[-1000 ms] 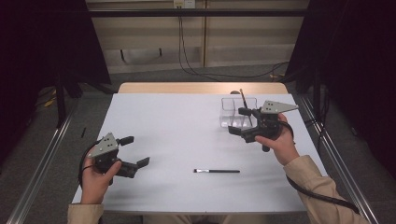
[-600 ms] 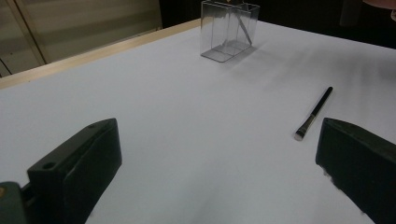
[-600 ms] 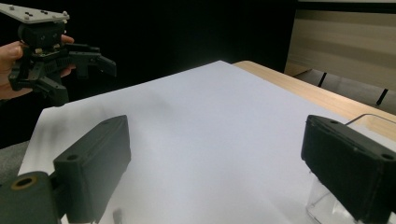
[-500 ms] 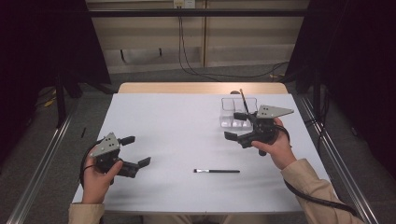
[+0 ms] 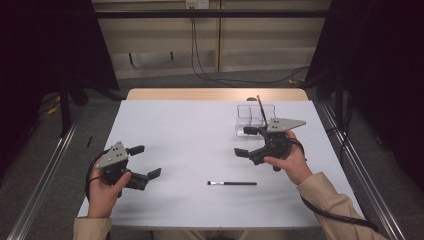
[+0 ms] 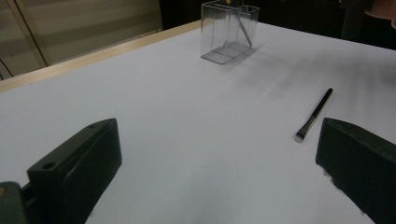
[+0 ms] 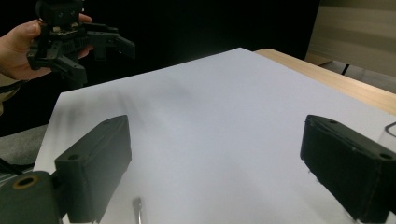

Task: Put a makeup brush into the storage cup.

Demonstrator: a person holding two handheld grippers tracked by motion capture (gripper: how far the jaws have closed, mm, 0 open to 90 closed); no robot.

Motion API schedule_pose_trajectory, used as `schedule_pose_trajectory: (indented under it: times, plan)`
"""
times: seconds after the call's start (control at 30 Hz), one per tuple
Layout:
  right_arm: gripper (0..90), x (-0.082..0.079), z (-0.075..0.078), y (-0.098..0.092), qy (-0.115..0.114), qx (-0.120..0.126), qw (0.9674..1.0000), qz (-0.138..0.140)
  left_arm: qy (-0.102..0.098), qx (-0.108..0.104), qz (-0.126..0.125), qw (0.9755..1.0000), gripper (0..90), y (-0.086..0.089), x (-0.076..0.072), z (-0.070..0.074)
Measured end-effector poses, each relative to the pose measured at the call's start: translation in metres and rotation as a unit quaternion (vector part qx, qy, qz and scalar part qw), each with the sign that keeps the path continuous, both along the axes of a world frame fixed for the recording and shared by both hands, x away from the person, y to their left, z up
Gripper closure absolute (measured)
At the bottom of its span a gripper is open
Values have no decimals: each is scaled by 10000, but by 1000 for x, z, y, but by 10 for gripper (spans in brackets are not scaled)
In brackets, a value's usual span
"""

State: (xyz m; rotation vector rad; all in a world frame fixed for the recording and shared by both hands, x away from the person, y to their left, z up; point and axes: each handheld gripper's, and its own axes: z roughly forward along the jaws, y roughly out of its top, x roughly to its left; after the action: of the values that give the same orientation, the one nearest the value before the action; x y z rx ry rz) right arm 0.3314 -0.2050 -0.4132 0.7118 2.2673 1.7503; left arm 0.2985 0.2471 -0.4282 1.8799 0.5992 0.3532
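Note:
A thin black brush [image 5: 232, 183] lies flat on the white table [image 5: 190, 130], between the two hands. At the far right stands a clear plastic box [image 5: 255, 117] with another brush [image 5: 261, 107] leaning upright in it. My right gripper [image 5: 243, 141] is open and empty, held just in front of the box and above the lying brush. My left gripper [image 5: 146, 161] is open and empty near the front left. In the left gripper view the brush [image 6: 314, 115] lies ahead by the right jaw, and the box [image 6: 229, 30] stands far off.
The table's wooden far edge [image 5: 215, 94] borders a dark floor with cables. In the right gripper view my left gripper [image 7: 88, 44] is held up at the far left, and the brush's tip [image 7: 137, 205] lies low between the jaws.
My right gripper has drawn back from the clear box toward the person and slightly left. The left gripper and the lying brush have not moved.

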Motion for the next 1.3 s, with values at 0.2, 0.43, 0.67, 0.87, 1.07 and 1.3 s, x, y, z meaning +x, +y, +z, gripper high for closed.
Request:
schedule_pose_trajectory:
  times: [0.2, 0.43, 0.67, 0.87, 1.07, 1.3]
  plan:
    - [86, -2, -3, 6, 44, -97, 9999, 125, 10, 5, -3, 10000, 3, 0, 0, 0]
    - [88, -3, -8, 10, 141, -352, 9989, 288, 9, 12, -1, 10000, 3, 0, 0, 0]
    - [91, -4, -11, 16, 258, -547, 9971, 452, -13, 20, -10, 10000, 3, 0, 0, 0]
    - [91, -4, -14, 22, 362, -746, 9946, 629, 18, 4, -9, 10000, 3, 0, 0, 0]
    - [96, -5, -17, 28, 497, -964, 9912, 752, 23, 4, -17, 10000, 3, 0, 0, -1]
    - [102, -5, -20, 35, 642, -1297, 9850, 934, 28, -9, 3, 10000, 3, 0, 0, -1]
